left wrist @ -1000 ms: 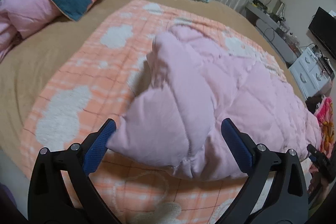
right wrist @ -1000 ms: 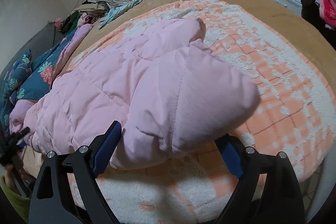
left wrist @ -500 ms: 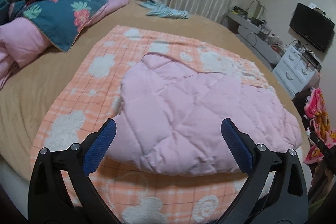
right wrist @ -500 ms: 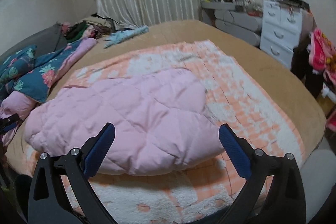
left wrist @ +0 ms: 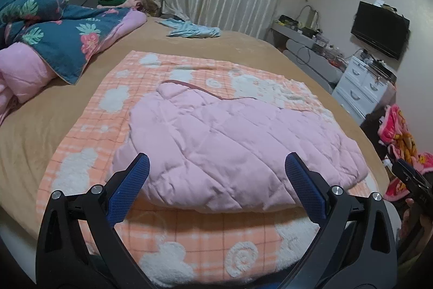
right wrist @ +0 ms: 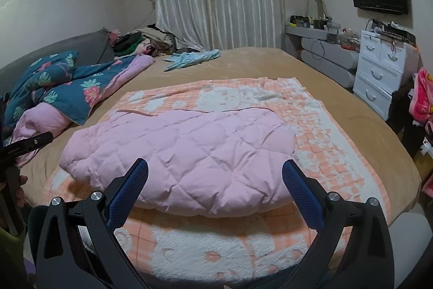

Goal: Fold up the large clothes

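- Pink quilted coat [left wrist: 238,151], folded into a puffy bundle, lies on the orange checked blanket [left wrist: 205,245] spread on the bed [left wrist: 32,132].
- Left gripper [left wrist: 216,188] hangs above the near edge, jaws wide apart and empty.
- Right gripper [right wrist: 215,190] has just been spreading its jaws; nothing sits between them.
- Padding may spring back and undo the fold, since nothing pins it.
- Farther off, a floral duvet [left wrist: 56,37] is well apart.

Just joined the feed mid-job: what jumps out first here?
A pink quilted jacket lies folded in the middle of an orange-and-white checked blanket on the bed. Both grippers, left and right, hang open above its near edge, holding nothing. A blue floral duvet is bunched far left.
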The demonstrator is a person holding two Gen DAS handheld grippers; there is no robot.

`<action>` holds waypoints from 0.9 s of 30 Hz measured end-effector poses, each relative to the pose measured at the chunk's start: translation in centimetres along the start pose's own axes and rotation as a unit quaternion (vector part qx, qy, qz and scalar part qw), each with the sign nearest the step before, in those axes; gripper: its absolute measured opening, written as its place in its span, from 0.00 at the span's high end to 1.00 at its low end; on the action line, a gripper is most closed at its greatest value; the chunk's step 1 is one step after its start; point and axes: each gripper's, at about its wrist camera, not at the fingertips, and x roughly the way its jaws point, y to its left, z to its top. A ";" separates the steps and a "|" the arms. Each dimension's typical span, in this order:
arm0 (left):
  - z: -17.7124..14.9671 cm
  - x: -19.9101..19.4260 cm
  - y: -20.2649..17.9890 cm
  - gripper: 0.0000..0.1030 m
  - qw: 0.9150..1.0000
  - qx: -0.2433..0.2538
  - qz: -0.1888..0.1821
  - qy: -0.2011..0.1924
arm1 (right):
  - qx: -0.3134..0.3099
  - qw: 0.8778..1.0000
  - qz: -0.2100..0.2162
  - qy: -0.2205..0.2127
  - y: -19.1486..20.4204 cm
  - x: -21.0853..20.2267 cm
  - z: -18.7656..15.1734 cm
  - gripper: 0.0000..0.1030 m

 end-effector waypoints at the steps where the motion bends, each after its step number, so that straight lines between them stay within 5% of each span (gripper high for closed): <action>1: -0.3 -0.1 -0.2 0.09 1.000 0.002 -0.002 0.001 | -0.002 1.000 0.002 0.000 0.4 -0.1 -0.2 0.04; 15: -6.7 0.7 -3.1 0.09 0.999 0.021 -0.030 0.035 | -0.004 0.999 0.015 0.030 3.6 0.6 -4.9 0.04; 27: -7.2 0.8 -4.0 0.09 0.998 0.031 -0.032 0.036 | -0.020 0.998 0.046 0.049 5.6 1.5 -6.1 0.04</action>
